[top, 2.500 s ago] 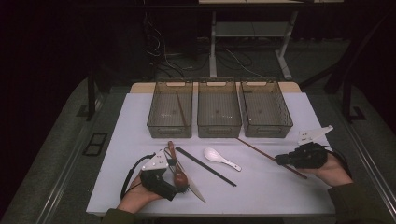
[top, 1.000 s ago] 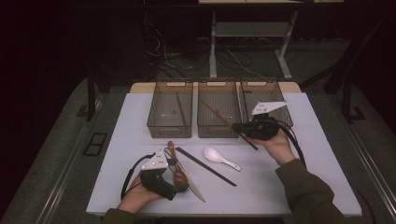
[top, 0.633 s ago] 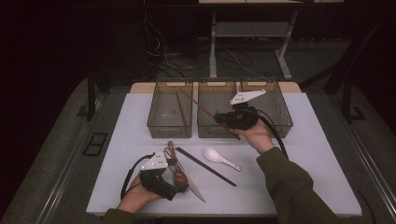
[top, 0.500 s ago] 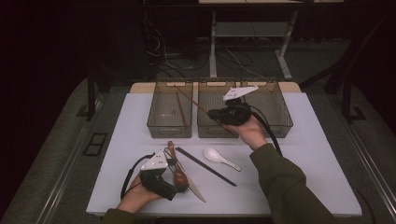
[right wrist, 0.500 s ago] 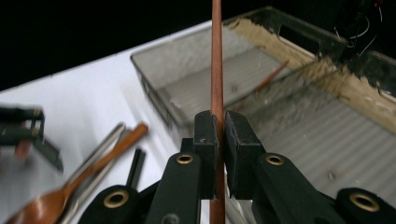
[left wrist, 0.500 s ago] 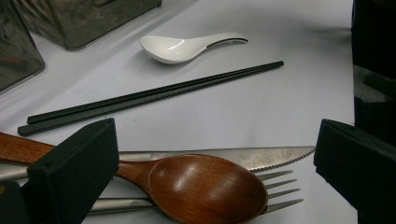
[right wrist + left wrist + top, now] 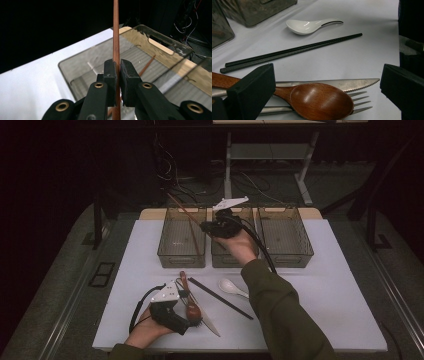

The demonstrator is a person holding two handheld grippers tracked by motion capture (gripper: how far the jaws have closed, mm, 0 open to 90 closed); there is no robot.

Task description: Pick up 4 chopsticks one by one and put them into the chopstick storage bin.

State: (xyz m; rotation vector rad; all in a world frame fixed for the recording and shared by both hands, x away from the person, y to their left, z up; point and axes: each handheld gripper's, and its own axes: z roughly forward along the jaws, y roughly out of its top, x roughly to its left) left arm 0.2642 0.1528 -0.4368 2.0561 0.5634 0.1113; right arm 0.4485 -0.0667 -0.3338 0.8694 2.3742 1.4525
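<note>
My right gripper [image 7: 206, 226] hangs over the left clear bin [image 7: 172, 252], shut on a brown wooden chopstick [image 7: 182, 210] that slants up and to the far left. In the right gripper view the chopstick [image 7: 115, 30] is pinched between the jaws of the right gripper [image 7: 118, 67], above the bin [image 7: 82, 75]; a second brown chopstick [image 7: 147, 65] lies inside it. My left gripper [image 7: 192, 320] rests open near the table's front edge. Its jaws straddle a wooden spoon [image 7: 322, 100], a knife [image 7: 324, 83] and a fork [image 7: 359, 102].
Three clear bins stand in a row at the back: left, middle [image 7: 227, 257] and right [image 7: 285, 237]. A pair of black chopsticks [image 7: 292, 52] and a white ceramic spoon [image 7: 309, 25] lie mid-table on the white table [image 7: 340, 295].
My right gripper has carried the brown chopstick from the table's right side leftward across the bins to the left bin. The left gripper has stayed still.
</note>
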